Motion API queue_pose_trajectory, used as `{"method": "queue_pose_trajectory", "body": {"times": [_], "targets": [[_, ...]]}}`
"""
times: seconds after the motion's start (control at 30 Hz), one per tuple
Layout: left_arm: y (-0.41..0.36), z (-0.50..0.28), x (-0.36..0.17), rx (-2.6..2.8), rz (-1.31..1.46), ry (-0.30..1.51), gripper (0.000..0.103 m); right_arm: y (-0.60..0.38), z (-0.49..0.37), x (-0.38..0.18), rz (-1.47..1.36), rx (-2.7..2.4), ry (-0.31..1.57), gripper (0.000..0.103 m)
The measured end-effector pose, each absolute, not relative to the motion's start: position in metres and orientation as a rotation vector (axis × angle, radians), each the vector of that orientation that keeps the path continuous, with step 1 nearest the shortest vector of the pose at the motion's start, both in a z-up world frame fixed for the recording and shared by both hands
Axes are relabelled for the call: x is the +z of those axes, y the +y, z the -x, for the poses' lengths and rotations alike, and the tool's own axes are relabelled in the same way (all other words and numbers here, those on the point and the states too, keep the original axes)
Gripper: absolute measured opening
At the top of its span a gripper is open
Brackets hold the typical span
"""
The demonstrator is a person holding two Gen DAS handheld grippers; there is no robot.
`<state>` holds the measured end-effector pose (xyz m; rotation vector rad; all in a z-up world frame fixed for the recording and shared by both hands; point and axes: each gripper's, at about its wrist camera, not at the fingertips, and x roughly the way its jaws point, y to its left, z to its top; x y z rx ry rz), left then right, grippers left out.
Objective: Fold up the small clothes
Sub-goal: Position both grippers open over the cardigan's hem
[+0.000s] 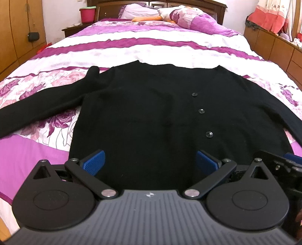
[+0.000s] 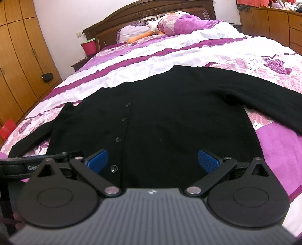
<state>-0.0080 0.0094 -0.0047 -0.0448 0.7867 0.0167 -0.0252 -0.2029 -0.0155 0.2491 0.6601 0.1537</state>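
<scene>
A black buttoned cardigan (image 1: 143,113) lies flat on the bed, front up, both sleeves spread out to the sides. Its hem is nearest to me and its neckline is far. My left gripper (image 1: 150,162) hovers open over the hem's left half, blue pads (image 1: 94,161) wide apart with nothing between them. In the right wrist view the same cardigan (image 2: 169,120) fills the middle. My right gripper (image 2: 152,162) stands open over the hem's right half, near the lowest button (image 2: 114,168). The right gripper's body (image 1: 279,165) shows at the left wrist view's right edge.
The bed carries a purple, white and floral cover (image 1: 132,47). A pillow and a stuffed toy (image 1: 169,15) lie at the headboard. A red bucket (image 1: 87,14) stands on the nightstand. Wooden wardrobes (image 2: 20,56) line the left, wooden drawers (image 1: 273,43) the right.
</scene>
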Motion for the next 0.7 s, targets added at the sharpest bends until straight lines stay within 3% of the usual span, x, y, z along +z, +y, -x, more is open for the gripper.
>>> {"method": "queue_pose_trajectory", "body": {"times": [0.7], "targets": [[0.011,0.0066,-0.0048,0.022,0.065,0.805,0.103,-0.2058,0.0289,-0.0113,-0.255,0.163,0.648,0.103]]}}
